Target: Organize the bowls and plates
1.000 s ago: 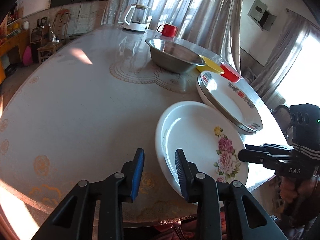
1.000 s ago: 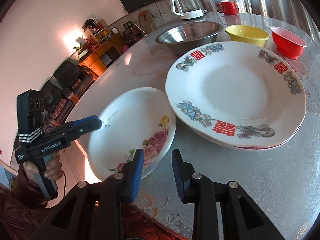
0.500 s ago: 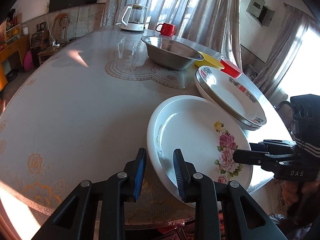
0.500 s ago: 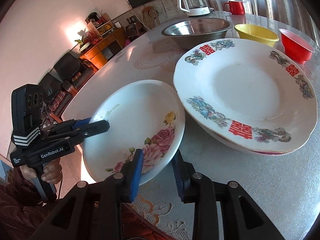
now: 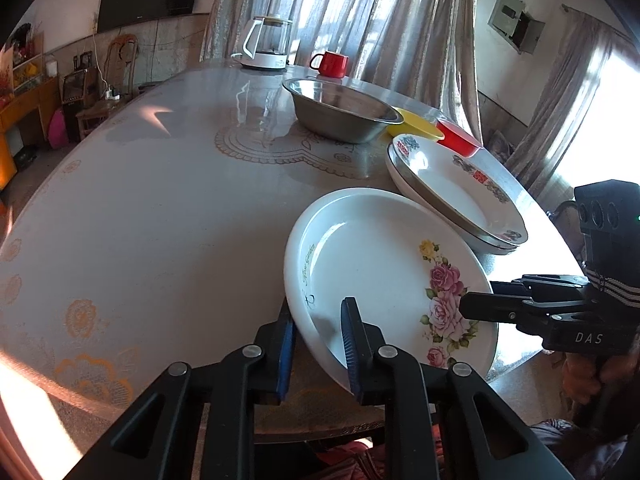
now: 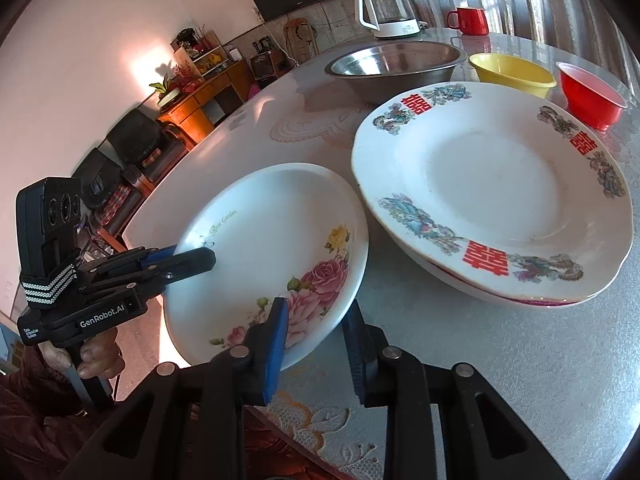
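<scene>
1. The left gripper (image 5: 318,332) was clamped on the near-left rim of the rose plate (image 5: 384,264), one finger under the rim and one inside the dish.
2. The right gripper (image 6: 314,334) pinched the same plate's near-right rim (image 6: 276,248); both tongs stood narrow, each holding that plate.
3. The plate lay at the table's (image 5: 160,208) near edge, at about five o'clock in the left view, tilted up on the near side; whether its far rim touched the table could not be told.
4. The step in hand seemed to be a two-handed lift of the rose plate, probably toward the plate stack (image 6: 496,184) just beyond it at one o'clock.
5. The next move would call for raising both hands evenly so the plate clears the stack's raised rim.
6. Farther off stood a steel bowl (image 5: 340,110), a yellow bowl (image 6: 512,70) and a red bowl (image 6: 590,94); farthest, a kettle (image 5: 266,42) and a red mug (image 5: 330,64), all well clear.
</scene>
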Demonstrator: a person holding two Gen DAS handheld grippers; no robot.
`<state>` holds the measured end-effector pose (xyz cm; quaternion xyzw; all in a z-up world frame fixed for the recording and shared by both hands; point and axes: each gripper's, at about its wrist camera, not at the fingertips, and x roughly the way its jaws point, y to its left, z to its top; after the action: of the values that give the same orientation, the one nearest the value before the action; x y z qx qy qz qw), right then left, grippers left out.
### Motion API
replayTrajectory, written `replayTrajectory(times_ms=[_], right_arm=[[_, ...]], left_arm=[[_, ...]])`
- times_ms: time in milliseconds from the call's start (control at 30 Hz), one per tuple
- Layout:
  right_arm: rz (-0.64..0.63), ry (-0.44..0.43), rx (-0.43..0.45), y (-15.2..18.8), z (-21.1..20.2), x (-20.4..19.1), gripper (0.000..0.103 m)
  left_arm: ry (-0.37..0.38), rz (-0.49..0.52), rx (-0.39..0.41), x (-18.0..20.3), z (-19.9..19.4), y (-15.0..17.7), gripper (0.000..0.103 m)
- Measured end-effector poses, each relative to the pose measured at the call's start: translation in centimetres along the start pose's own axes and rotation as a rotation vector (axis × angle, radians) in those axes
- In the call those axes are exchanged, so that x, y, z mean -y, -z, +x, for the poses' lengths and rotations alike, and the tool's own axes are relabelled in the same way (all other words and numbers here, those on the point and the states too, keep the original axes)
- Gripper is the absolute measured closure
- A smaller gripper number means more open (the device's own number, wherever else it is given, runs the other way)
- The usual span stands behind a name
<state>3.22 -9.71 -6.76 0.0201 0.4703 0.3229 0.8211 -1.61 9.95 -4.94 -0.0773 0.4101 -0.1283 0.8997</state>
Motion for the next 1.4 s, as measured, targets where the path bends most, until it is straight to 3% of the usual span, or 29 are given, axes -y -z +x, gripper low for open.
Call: replayTrajectory(times_ms=[200, 533, 933, 1133, 1400], right_arm=[[-0.027, -0.035, 0.01, -0.5, -0.2, -1.1, 0.076], [-0.038, -0.05, 0.09, -1.3, -2.6, -1.1, 0.078], [0.045, 0.035, 0.213, -2.3, -7.1, 1.8, 0.078], [0.109, 0.113, 0.262, -3.0, -8.8, 4.6, 0.078], [0.201, 0.189, 0.268, -3.2, -8.9, 7.9, 0.078]], left_arm=[[0.0, -0.044, 0.025, -1.3, -1.3, 0.2, 0.081], [-0.003, 0.015, 0.099, 0.2, -2.8, -2.1, 0.081], [0.044, 0.146, 0.145, 5.7, -0.8, -7.7, 0.081], [0.077, 0.198, 0.124, 9.1, 2.0, -10.5, 0.079], [0.096, 0.237, 0.074, 11.6, 4.9, -11.5, 0.078]])
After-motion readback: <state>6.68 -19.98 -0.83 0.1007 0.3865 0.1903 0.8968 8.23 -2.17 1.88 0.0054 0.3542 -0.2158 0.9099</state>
